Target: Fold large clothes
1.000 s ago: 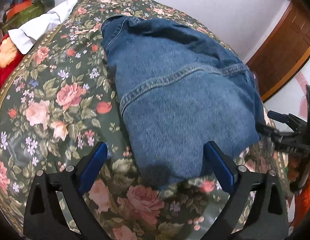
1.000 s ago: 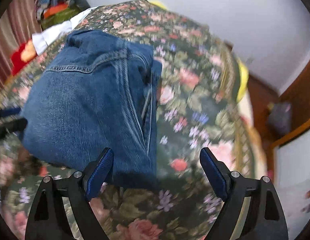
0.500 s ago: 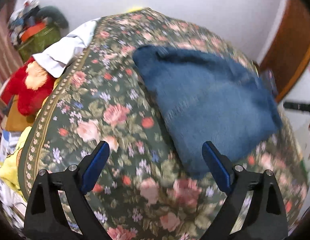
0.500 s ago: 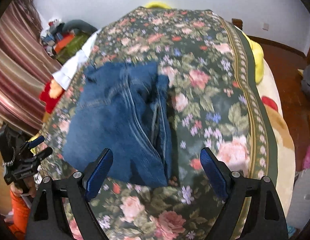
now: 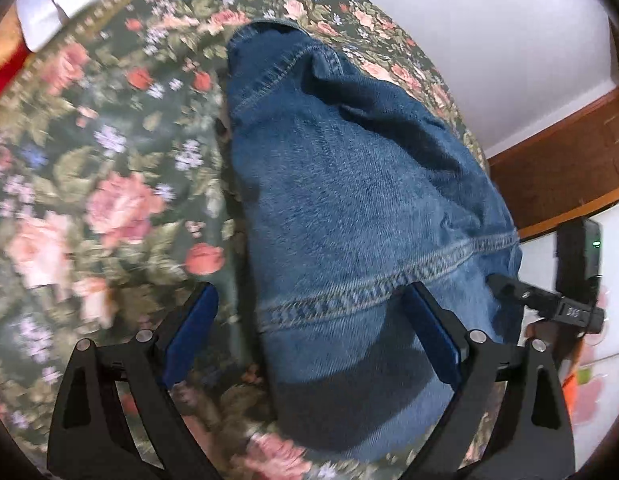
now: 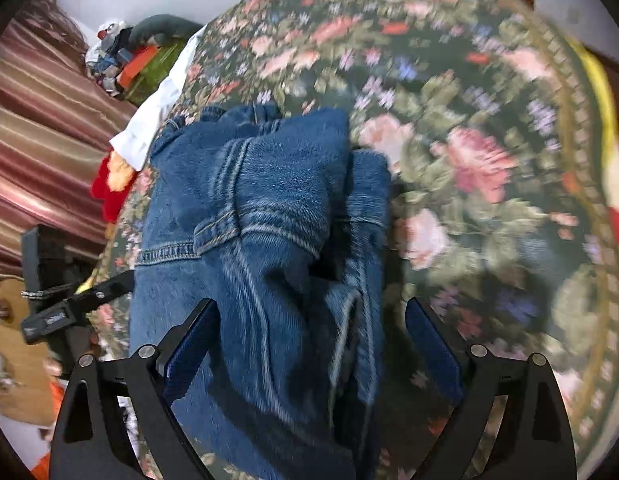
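A folded blue denim garment (image 5: 357,216) lies on the floral bedspread (image 5: 109,184). My left gripper (image 5: 311,320) is open, its jaws either side of the near end of the denim, close above it. In the right wrist view the same denim (image 6: 269,216) lies folded with a raised fold at the middle. My right gripper (image 6: 311,328) is open, its jaws astride the near edge of the denim. The right gripper also shows in the left wrist view (image 5: 549,304) at the denim's right edge, and the left gripper shows in the right wrist view (image 6: 69,308) at its left.
A white cloth (image 6: 157,116) and a red plush toy (image 6: 109,184) lie at the bed's far left edge, beside a striped curtain (image 6: 37,128). A pile of bags (image 6: 129,56) stands in the corner. A wooden door frame (image 5: 569,160) is at the right.
Both grippers have come down and forward from a higher, pulled-back position to sit close over the folded denim. Both stay open.
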`<state>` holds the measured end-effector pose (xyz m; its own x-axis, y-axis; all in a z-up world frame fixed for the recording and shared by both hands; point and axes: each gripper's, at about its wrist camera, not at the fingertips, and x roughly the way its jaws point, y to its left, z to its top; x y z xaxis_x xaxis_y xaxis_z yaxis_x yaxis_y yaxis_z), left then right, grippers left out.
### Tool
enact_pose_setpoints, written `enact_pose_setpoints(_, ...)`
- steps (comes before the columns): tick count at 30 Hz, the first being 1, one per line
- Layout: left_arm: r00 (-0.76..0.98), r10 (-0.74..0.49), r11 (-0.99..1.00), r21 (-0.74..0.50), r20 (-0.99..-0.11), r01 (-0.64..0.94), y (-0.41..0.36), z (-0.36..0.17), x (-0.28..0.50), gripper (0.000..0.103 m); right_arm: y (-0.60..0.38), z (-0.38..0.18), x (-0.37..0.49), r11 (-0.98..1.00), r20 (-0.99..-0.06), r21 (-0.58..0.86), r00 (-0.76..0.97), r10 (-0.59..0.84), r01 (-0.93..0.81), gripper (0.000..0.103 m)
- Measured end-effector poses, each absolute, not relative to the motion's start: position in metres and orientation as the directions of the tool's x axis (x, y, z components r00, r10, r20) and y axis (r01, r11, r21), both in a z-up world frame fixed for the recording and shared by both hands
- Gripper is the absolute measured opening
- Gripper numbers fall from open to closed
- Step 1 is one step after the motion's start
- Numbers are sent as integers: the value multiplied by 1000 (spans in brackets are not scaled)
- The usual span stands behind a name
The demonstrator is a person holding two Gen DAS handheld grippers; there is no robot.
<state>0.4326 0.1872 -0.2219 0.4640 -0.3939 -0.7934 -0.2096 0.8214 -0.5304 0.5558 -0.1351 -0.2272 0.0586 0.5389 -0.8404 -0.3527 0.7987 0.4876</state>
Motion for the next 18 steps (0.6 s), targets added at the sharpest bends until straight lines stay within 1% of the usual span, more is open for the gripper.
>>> enact_pose_setpoints(4,458,-456,778,-591,-763,-211,188,-239,446,102,-126,-244,569,754,-803,554,14,596,-354,94)
enact_pose_setpoints(8,463,-493,742,-634,-736,-217,191,-252,459,103,-118,-257,579,711,-762,615,-24,647,-340,94)
enact_pose_setpoints(11,465,-520,716,-663,-716,-219,188,-259,470,103,-106,-259,581,690,-750,623,-31,660,-368,94)
enact_pose_setpoints(14,478,-507,725,-655,-717,-214,180,-259,475,102,-96,-259,581,695,-757,610,-20,653,-380,93)
enact_pose_setpoints(15,482,-507,723,-657,-714,-213,179,-259,476,101,-96,-257,580,691,-753,612,-18,657,-384,91)
enact_pose_setpoints(17,493,-509,718,-664,-705,-209,176,-256,473,90,-100,-252,575,689,-745,613,8,667,-387,77)
enact_pose_setpoints(18,506,-502,732,-656,-702,-185,173,-251,470,87,-103,-248,571,692,-743,611,24,669,-385,74)
